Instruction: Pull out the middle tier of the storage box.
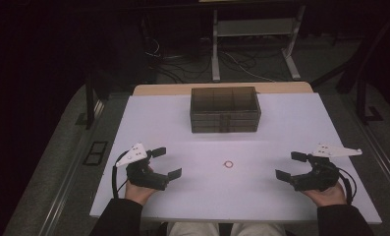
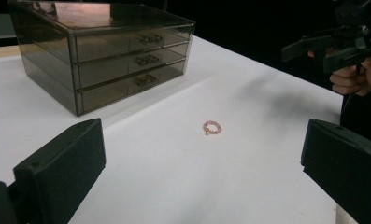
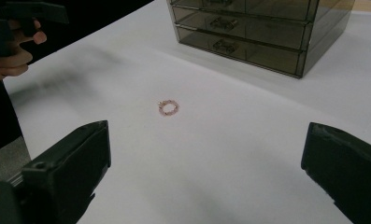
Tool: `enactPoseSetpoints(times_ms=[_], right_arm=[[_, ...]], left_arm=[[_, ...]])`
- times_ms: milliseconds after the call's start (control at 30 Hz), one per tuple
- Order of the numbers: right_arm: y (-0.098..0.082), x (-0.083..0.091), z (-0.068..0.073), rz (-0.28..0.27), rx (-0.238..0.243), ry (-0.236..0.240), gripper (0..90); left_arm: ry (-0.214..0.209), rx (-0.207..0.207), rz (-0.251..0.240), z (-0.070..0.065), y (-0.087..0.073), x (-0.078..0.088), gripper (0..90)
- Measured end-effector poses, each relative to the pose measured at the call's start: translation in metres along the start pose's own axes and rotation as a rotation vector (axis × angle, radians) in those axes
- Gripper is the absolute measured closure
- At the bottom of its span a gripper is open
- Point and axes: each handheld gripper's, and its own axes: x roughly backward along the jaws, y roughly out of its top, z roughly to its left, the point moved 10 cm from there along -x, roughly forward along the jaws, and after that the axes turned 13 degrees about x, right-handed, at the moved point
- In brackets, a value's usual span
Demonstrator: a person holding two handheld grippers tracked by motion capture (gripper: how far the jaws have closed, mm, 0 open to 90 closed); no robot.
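Both tools are empty and spread wide. Your left tool (image 1: 164,162) sits well to the left of the ring (image 1: 229,163), and your right tool (image 1: 292,165) well to its right, both hovering near your edge of the table (image 1: 148,113). Nothing is between either pair of jaws.

The ring is small, pinkish and beaded, and it lies flat on the bare white top. It is in front of the drawer box (image 1: 225,109) and well apart from it, on your side. The box has three smoky see-through drawers, all closed.

The likely step is picking up the ring, probably to put it in a drawer. Tips for it:
- The ring is thin and flat, so come down steep and get one jaw tip right at its outer edge.
- Close slowly. A fast pinch could flick it across the smooth top.
- Either tool is about equally far from the ring. Use one for the ring and keep the other free for a drawer handle.
- The gripper views show the ring centred ahead between the jaws, so a straight approach should work with no wrist roll.
- Check that the ring lifts cleanly before you move toward the box.
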Motion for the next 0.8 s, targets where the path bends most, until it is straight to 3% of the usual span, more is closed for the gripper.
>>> enactPoseSetpoints(times_ms=[800], right_arm=[[0.0012, 0.0006, 0.0029, 0.024, 0.0, 0.02, 0.9]], left_arm=[[0.009, 0.019, 0.027, 0.0051, -0.0068, -0.005, 0.0]])
